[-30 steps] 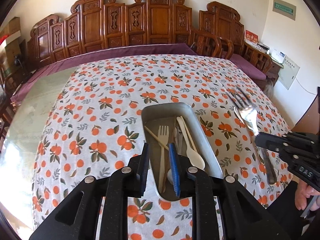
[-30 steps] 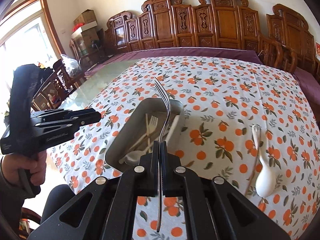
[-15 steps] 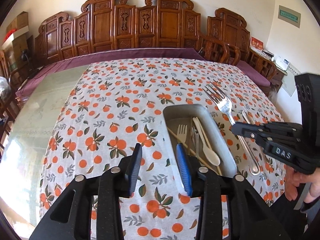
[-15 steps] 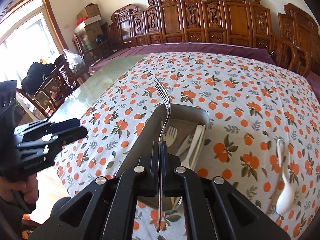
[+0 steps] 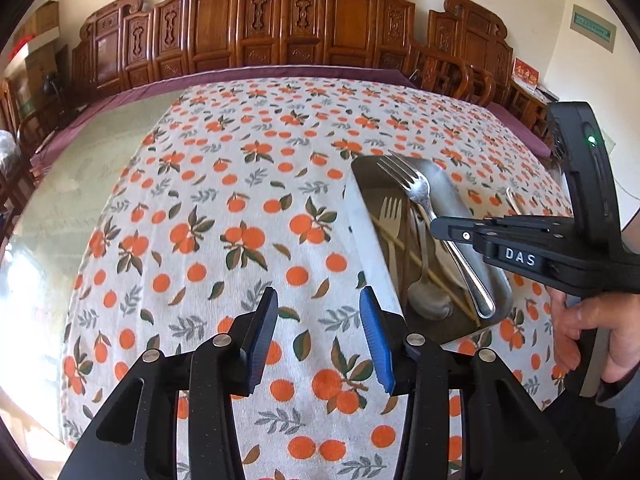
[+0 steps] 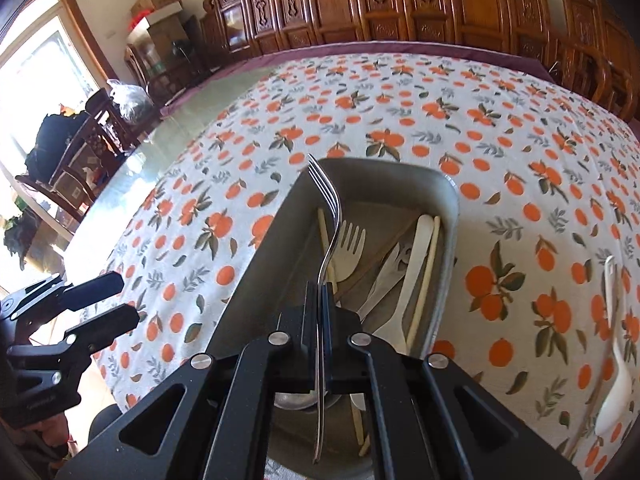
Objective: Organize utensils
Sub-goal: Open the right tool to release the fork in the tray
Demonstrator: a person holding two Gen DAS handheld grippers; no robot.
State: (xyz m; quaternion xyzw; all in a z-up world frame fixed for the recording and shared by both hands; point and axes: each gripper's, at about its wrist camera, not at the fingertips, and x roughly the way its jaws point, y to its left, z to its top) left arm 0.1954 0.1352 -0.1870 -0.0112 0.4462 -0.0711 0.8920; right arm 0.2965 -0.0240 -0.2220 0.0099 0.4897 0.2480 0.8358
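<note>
Left wrist view first: our left gripper (image 5: 316,336) sits low at 6 o'clock over the orange-print cloth on the surface (image 5: 224,200). Its fingers have just been opening and stand apart with nothing between them but cloth. The metal tray (image 5: 374,248) is off at 3 o'clock, just beside the blue finger pad (image 5: 374,336). Our right gripper (image 5: 438,226) comes in from 3 o'clock above the tray with the steel fork (image 5: 424,216) pinched in it, tines toward 11 o'clock, handle end hanging over the tray's near part. Inside we can see a pale fork (image 5: 392,224) and a metal spoon (image 5: 426,294).

Right wrist view: the right gripper (image 6: 320,296) has its fingers clamped together on the steel fork (image 6: 330,216), which hangs above the metal tray (image 6: 260,276), tines up at 12 o'clock. In the tray lie the pale fork (image 6: 350,250), a pale knife (image 6: 416,256) and chopsticks (image 6: 426,276). 1 white spoon (image 6: 616,376) lies on the cloth at 3 o'clock, well apart from the tray. The left gripper (image 6: 120,300) shows at 9 o'clock, fingers parted.
</note>
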